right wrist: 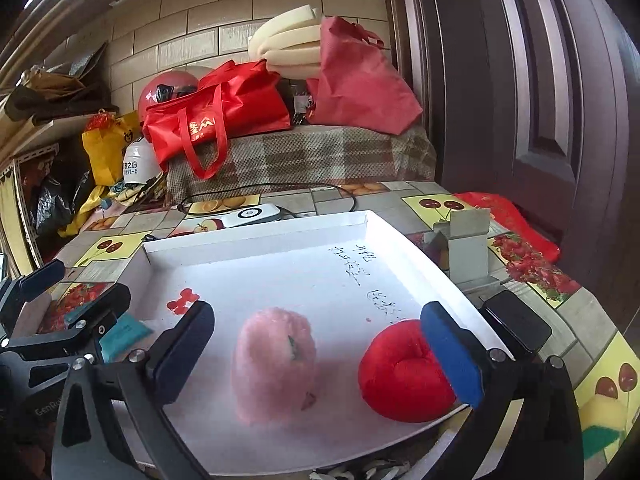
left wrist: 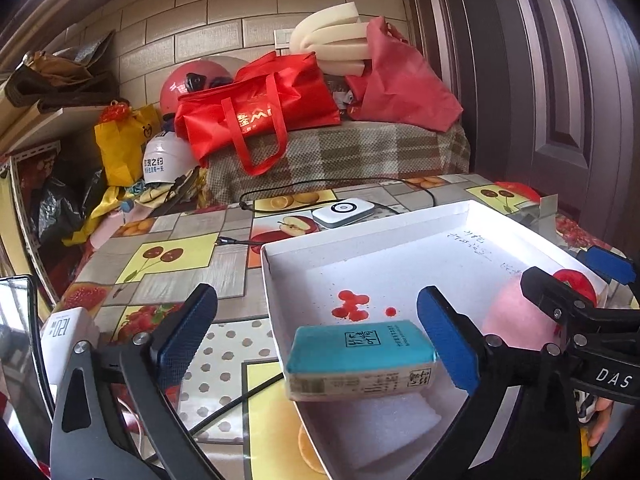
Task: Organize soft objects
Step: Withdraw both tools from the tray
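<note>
A shallow white box [left wrist: 360, 236] lies on the fruit-print table; it also shows in the right wrist view [right wrist: 256, 240]. A teal tissue pack [left wrist: 360, 360] sits tilted on the box's near left rim, between the jaws of my open left gripper [left wrist: 320, 344], which do not touch it. A white foam pad [left wrist: 376, 420] lies in the box under the pack. In the right wrist view a pink plush apple [right wrist: 276, 364] and a red plush ball [right wrist: 404, 372] lie in the box. My right gripper [right wrist: 320, 360] is open around the pink apple, its right finger beside the red ball.
A white charger puck [left wrist: 344, 212] and black cable [left wrist: 320, 190] lie behind the box. A small grey open carton [right wrist: 464, 244] stands right of the box. A white pack marked 120 [left wrist: 66, 332] sits at the left. Red bags [left wrist: 256, 112] and foam sit on a bench behind.
</note>
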A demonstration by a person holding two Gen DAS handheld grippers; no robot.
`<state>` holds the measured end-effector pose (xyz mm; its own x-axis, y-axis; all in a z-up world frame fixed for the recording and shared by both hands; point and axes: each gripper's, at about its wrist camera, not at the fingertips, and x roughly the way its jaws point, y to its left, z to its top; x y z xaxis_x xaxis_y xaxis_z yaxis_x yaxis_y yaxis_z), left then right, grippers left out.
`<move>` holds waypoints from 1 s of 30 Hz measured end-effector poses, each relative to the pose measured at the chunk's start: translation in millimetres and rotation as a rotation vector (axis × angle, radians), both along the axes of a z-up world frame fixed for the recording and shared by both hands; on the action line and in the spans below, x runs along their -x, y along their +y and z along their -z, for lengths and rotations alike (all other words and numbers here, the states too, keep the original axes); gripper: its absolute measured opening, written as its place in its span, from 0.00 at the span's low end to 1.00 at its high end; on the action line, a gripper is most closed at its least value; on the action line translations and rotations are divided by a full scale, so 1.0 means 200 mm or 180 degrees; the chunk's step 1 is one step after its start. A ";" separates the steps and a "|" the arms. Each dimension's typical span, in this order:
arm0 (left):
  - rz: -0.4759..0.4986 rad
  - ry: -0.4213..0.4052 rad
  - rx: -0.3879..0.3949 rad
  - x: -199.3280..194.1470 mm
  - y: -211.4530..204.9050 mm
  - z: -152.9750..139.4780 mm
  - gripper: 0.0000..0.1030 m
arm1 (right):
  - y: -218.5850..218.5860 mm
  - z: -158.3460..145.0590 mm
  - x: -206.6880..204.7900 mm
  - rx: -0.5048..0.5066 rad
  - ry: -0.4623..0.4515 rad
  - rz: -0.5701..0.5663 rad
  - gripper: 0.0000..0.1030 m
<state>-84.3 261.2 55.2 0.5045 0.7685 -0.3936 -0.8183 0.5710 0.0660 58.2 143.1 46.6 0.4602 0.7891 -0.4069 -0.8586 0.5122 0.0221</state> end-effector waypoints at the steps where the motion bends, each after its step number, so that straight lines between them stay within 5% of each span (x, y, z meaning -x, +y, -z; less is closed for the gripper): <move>1: -0.0007 -0.0002 -0.0005 0.00 0.00 0.00 0.98 | 0.00 0.00 0.00 -0.0003 -0.0019 0.0003 1.00; 20: -0.0183 -0.0222 -0.0028 0.12 -0.05 -0.01 1.00 | -0.12 -0.04 0.11 -0.0272 -0.0353 0.0137 1.00; 30: -0.0175 -0.0187 -0.0033 0.24 -0.19 0.00 1.00 | -0.33 -0.03 0.23 -0.0251 -0.0415 -0.0137 1.00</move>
<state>-131.7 223.4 55.4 0.4835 0.7995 -0.3565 -0.8510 0.5247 0.0227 12.2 76.9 53.5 0.4703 0.8363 -0.2819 -0.8779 0.4760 -0.0523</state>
